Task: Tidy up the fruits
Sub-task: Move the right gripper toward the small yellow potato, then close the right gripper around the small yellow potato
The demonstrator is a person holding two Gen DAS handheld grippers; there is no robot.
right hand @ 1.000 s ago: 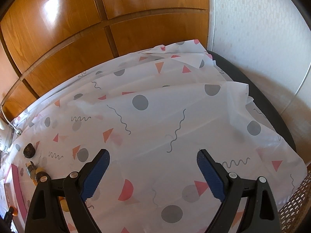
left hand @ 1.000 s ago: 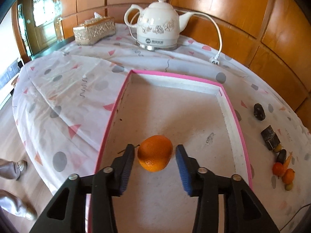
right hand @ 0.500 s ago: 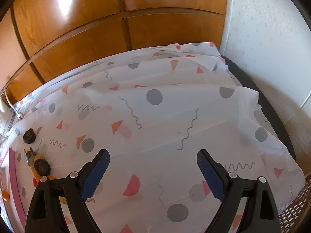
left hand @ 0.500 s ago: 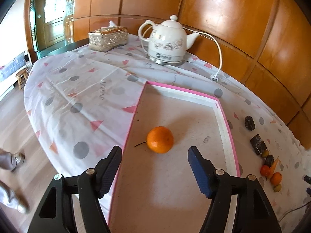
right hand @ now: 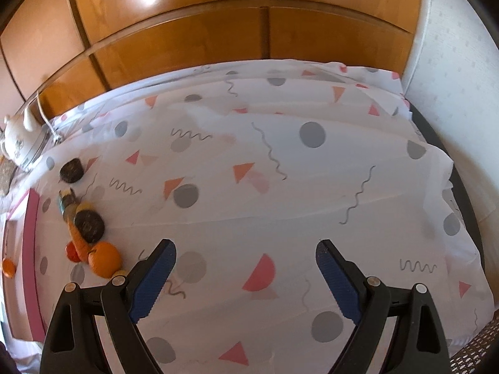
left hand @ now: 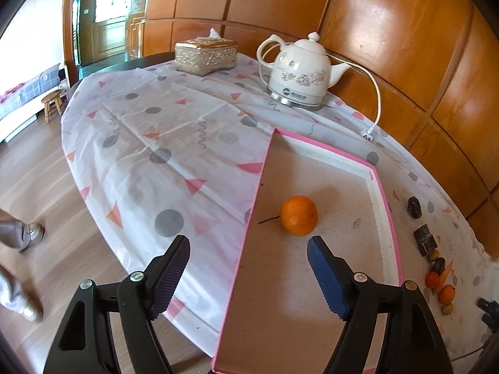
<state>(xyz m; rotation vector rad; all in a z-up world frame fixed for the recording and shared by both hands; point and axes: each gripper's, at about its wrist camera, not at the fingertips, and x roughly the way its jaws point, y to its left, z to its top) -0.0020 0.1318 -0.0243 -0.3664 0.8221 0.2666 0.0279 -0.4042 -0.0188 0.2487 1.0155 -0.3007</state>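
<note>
An orange (left hand: 299, 220) lies alone on the floor of the pink-rimmed tray (left hand: 388, 224). My left gripper (left hand: 249, 268) is open and empty, drawn back above the tray's near left edge. A cluster of small fruits (left hand: 441, 280) lies on the cloth right of the tray. In the right wrist view the same cluster shows an orange (right hand: 104, 259), a carrot (right hand: 77, 239) and a dark round piece (right hand: 89, 226). My right gripper (right hand: 246, 272) is open and empty over bare cloth, to the right of that cluster.
A white electric kettle (left hand: 299, 71) with its cord and a gold tissue box (left hand: 205, 53) stand at the table's far side. Two dark objects (left hand: 424, 239) lie right of the tray. Wooden wall panels run behind. A person's feet (left hand: 18, 237) are on the floor at left.
My left gripper let go of the orange, opened wide and drew back and up. The orange now rests in the tray. My right gripper swung left, bringing the fruit cluster into view.
</note>
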